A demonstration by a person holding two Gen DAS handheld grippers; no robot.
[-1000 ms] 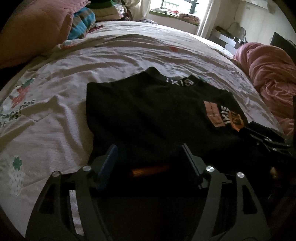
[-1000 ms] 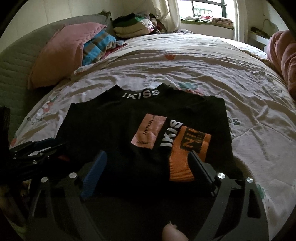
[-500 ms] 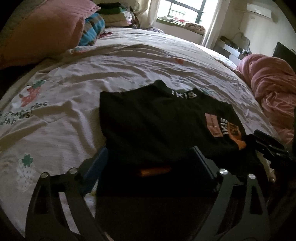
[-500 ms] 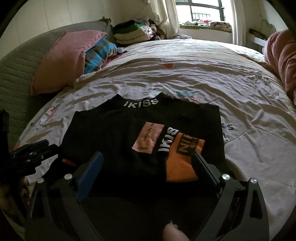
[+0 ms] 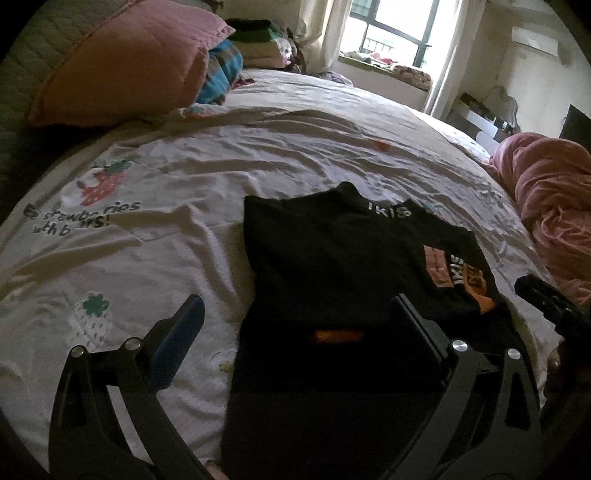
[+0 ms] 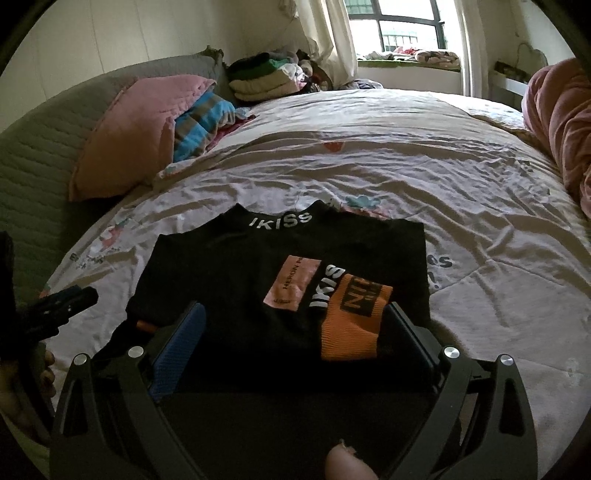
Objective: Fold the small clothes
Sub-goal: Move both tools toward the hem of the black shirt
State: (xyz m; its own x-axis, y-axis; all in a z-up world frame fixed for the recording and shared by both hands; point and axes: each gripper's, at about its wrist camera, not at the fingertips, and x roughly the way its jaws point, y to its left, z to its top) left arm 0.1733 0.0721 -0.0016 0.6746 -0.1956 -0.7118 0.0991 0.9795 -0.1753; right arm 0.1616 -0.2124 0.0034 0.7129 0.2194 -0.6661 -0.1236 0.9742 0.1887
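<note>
A small black top [image 5: 332, 266] with white "IKISS" lettering on the collar and pink and orange patches lies flat on the white printed bedsheet [image 5: 147, 240]. It also shows in the right wrist view [image 6: 280, 280]. My left gripper [image 5: 295, 314] is open and empty, held just above the top's near left edge. My right gripper [image 6: 295, 321] is open and empty over the top's near edge, beside the orange patch [image 6: 351, 325]. The right gripper's tip [image 5: 543, 299] shows at the right of the left wrist view; the left gripper's tip [image 6: 62, 306] shows at the left of the right wrist view.
A pink pillow [image 6: 136, 129] and a striped blue cloth [image 6: 203, 118] lie at the bed's head. A stack of folded clothes [image 6: 269, 77] sits behind them. A pink blanket [image 5: 554, 206] is heaped along the bed's right side. A window [image 6: 402, 26] is at the back.
Both grippers have pulled back and risen from the top, so more bed shows. The left gripper has shifted left. Both stay open.
</note>
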